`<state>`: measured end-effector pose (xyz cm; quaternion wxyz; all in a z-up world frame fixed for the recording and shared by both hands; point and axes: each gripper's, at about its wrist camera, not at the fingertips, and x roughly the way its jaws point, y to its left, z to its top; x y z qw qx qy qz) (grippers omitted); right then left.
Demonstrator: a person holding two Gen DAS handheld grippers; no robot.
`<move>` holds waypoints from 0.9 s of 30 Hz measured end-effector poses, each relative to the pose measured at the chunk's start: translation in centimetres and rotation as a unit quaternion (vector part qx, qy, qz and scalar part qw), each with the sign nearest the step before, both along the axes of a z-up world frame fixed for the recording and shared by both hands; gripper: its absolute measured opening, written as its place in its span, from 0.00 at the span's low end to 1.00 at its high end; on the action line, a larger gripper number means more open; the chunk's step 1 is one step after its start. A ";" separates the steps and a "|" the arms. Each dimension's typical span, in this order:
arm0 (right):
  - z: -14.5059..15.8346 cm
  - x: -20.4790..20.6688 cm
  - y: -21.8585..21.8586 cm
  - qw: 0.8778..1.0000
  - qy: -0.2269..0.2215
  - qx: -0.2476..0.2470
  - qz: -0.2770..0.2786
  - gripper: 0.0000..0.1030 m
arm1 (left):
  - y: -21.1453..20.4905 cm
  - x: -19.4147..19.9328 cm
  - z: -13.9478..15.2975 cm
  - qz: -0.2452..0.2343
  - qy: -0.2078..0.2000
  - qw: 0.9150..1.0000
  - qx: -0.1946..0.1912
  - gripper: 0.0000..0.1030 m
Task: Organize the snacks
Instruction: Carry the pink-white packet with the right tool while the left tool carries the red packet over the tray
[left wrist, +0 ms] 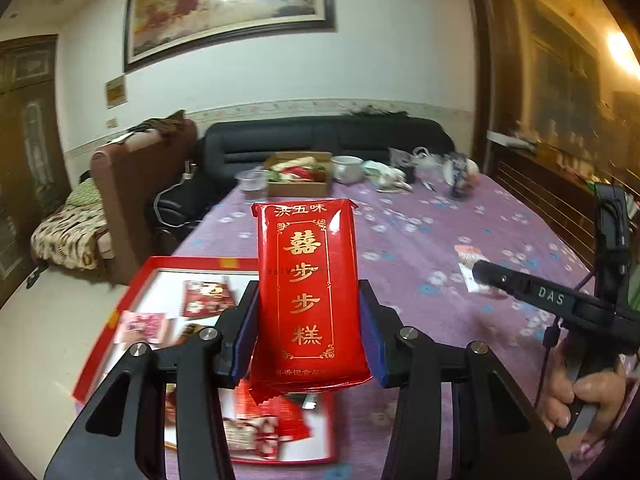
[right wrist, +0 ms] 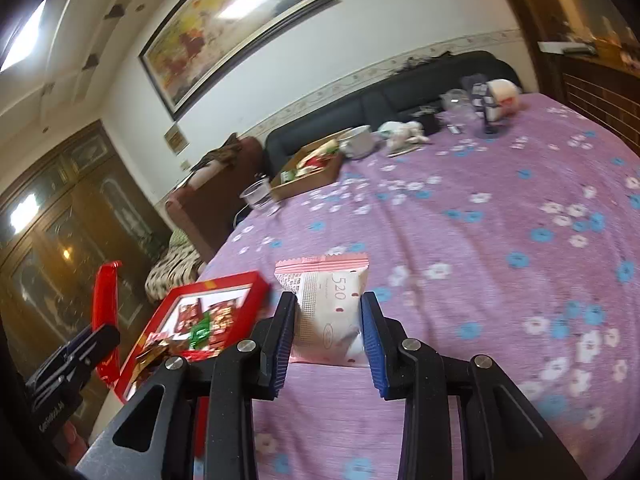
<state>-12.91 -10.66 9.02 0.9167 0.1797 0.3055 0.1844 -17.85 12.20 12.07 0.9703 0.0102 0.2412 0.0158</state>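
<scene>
While my left gripper (left wrist: 308,312) clamps the red cake pack (left wrist: 308,288) above the red tray (left wrist: 120,308), my right gripper (right wrist: 328,332) pinches a pink-white pouch (right wrist: 330,312) beside it. Both seem light, slick and crushable, so I hold their long sides gently.

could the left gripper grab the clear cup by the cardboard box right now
Probably not: the left gripper is shut on the red pack, and the cup sits at the table's far end.
</scene>
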 end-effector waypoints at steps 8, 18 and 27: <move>1.0 -0.2 5.9 0.999 -0.006 -0.008 0.047 0.32 | 3.6 -0.5 -0.3 0.045 -0.007 0.999 0.004 0.43; 2.6 -1.8 10.4 0.995 -0.022 -0.019 0.092 0.32 | 6.3 -1.3 -0.9 0.085 -0.015 0.996 0.008 0.43; 3.0 -2.4 13.0 0.992 -0.024 -0.031 0.117 0.32 | 7.6 -1.6 -1.1 0.096 -0.017 0.995 0.008 0.43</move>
